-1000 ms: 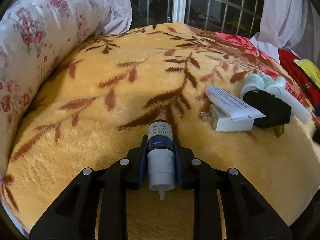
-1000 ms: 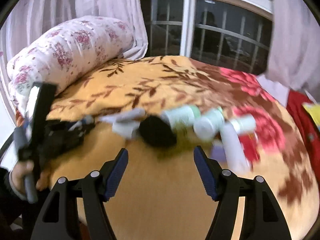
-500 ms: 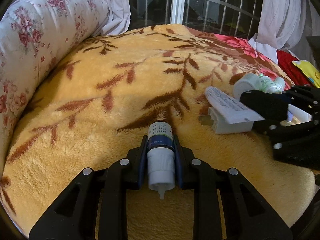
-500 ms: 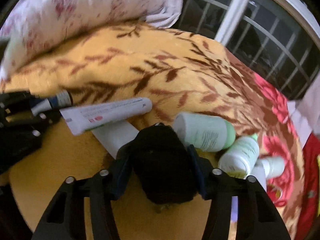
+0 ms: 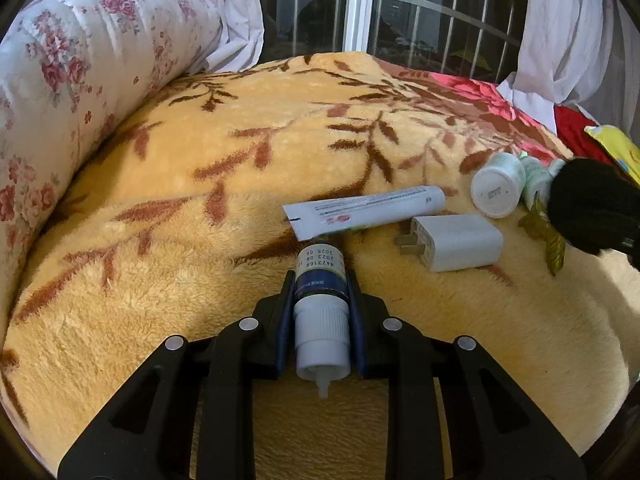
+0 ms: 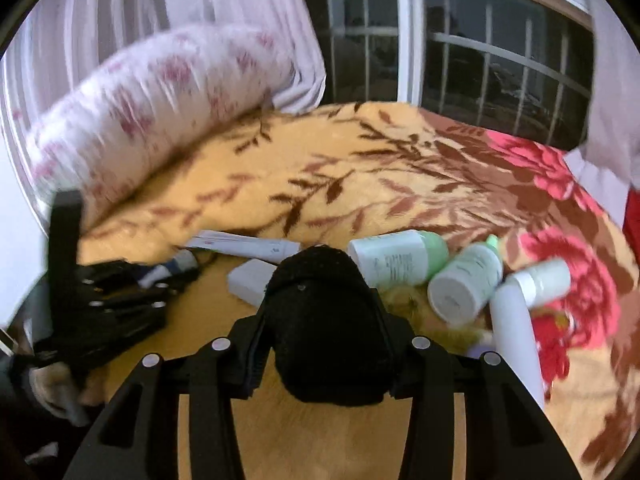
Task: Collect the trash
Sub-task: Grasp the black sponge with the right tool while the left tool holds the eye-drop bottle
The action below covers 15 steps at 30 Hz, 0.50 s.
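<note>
Right gripper (image 6: 320, 320) fingers have just been closing, now clamping the black bundle (image 6: 326, 320), its long axis running back along them. Left gripper (image 5: 320, 292) is gripping the dropper bottle (image 5: 321, 308), nozzle pointing back at the camera; the toothpaste tube (image 5: 368, 212) is lying crosswise just beyond its fingers.

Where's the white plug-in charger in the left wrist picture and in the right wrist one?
Left wrist: white charger, right of centre on the blanket, below the tube's cap end.
Right wrist: white charger, left of centre, partly behind the black bundle.
Shared landmark: white tube lying just beyond it.
</note>
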Each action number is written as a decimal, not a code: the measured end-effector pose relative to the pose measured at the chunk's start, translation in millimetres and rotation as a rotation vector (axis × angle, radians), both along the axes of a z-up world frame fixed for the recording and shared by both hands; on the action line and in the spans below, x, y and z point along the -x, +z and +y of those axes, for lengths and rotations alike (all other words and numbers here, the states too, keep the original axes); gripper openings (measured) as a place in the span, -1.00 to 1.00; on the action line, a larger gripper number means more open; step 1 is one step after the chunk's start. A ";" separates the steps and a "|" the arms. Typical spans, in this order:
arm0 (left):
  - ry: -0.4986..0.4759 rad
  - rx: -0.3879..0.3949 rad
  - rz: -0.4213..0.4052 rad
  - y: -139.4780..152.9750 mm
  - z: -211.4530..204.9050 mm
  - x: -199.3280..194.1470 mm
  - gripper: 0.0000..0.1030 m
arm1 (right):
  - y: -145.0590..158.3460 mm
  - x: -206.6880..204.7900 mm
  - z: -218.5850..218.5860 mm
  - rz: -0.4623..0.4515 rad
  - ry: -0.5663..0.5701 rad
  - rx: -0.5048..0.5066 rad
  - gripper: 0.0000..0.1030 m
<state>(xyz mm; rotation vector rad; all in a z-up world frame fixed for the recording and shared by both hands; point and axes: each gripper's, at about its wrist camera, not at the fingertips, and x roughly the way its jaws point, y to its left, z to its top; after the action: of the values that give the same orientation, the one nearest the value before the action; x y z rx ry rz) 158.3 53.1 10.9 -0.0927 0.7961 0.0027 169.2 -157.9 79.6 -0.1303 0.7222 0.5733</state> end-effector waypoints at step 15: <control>-0.015 0.037 -0.044 16.8 -4.9 39.0 -0.56 | -22.5 90.9 -46.0 -0.051 -0.141 -0.012 -0.13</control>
<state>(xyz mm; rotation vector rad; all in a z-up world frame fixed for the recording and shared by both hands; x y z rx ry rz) 119.3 48.2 27.8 -0.1215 0.7527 -0.0285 78.3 -203.9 57.1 -0.0819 0.6727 0.4381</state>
